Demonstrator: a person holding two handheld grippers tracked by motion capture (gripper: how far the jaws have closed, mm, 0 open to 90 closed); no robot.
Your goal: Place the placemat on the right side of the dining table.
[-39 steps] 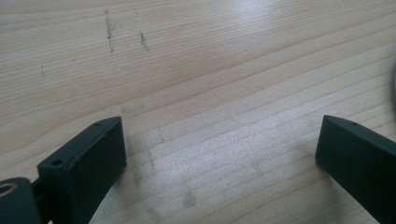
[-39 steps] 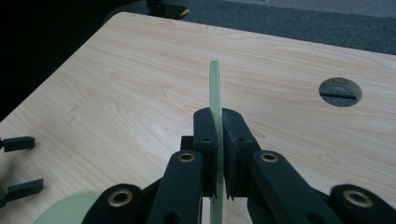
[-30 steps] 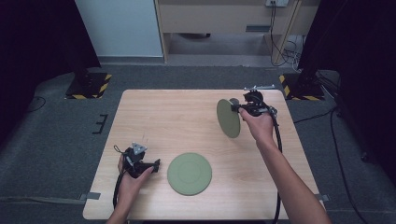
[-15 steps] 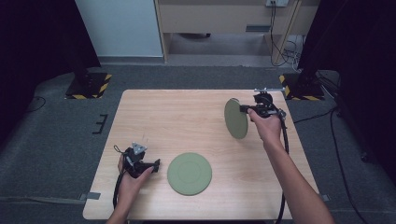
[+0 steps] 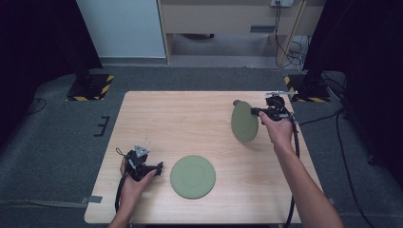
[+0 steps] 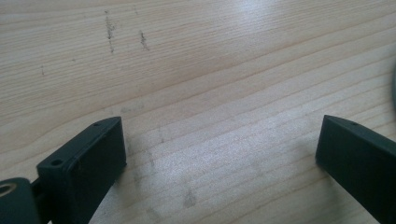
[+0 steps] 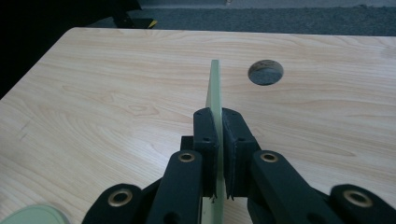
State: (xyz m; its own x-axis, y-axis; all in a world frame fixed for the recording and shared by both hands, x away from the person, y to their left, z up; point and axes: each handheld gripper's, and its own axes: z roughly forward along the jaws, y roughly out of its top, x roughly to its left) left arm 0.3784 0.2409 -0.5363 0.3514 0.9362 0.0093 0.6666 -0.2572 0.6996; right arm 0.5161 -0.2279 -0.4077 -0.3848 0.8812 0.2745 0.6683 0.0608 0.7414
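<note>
Two green round plates were in the scene. One plate [image 5: 193,176] lay flat on the wooden bench [image 5: 180,118], near the front edge and about in the middle of it. The other plate [image 5: 244,122] was held up on its edge above the right part of the bench, tilted, with its face turned toward the left side.

The right gripper [image 5: 260,112] had this raised plate by the rim. In the right gripper view, the right gripper [image 7: 218,135] had its two black jaws pressed on both faces of the thin pale-green plate [image 7: 214,88], which stood upright between them and pointed away from the camera. Beyond the plate, a round hole [image 7: 265,72] was in the bench top [image 7: 102,93]. A small part of the flat plate [image 7: 32,215] showed at the lower left corner of that view.

The left gripper [image 5: 159,166] was low over the front left part of the bench, just beside the flat plate and pointing toward it, but apart from it. In the left gripper view the jaws stood wide apart, with only bare wood [image 6: 210,93] between them, so they held nothing. Some small dark marks [image 6: 110,31] were on the wood further away.

A cable [image 5: 297,142] ran from the right gripper along the person's forearm.
</note>
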